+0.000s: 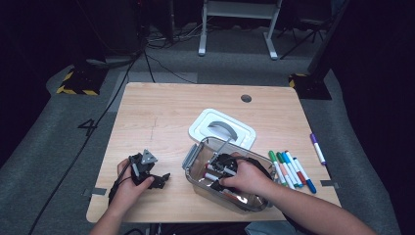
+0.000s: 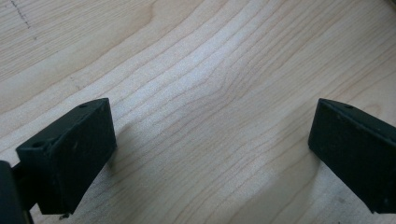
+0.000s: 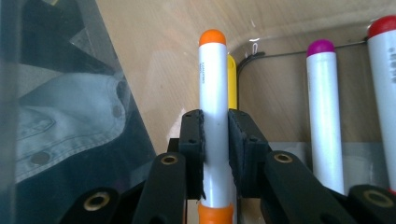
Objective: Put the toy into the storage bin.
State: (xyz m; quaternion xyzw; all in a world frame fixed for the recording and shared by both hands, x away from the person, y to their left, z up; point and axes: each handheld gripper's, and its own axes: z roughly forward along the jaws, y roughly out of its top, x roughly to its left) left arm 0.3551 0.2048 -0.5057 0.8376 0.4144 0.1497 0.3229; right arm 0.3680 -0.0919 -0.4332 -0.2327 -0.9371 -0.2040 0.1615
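My right gripper [image 3: 215, 140] is shut on a white marker with orange ends [image 3: 213, 107], held inside the clear plastic box [image 1: 195, 157]. On the box floor lie a magenta-capped marker [image 3: 322, 116] and a red-capped marker [image 3: 384, 84]; a yellow one [image 3: 232, 81] shows just behind the held marker. From above, the right gripper [image 1: 222, 166] is down in the box under the person's hand. My left gripper [image 2: 210, 154] rests open over bare wood, nothing between its jaws; from above the left gripper [image 1: 147, 172] sits at the table's front left.
The box's white lid [image 1: 222, 128] lies on the wooden table [image 1: 161, 107] just behind the box. Several markers [image 1: 289, 169] lie in a row to the right of the box, and a purple one [image 1: 317, 148] lies near the right edge.
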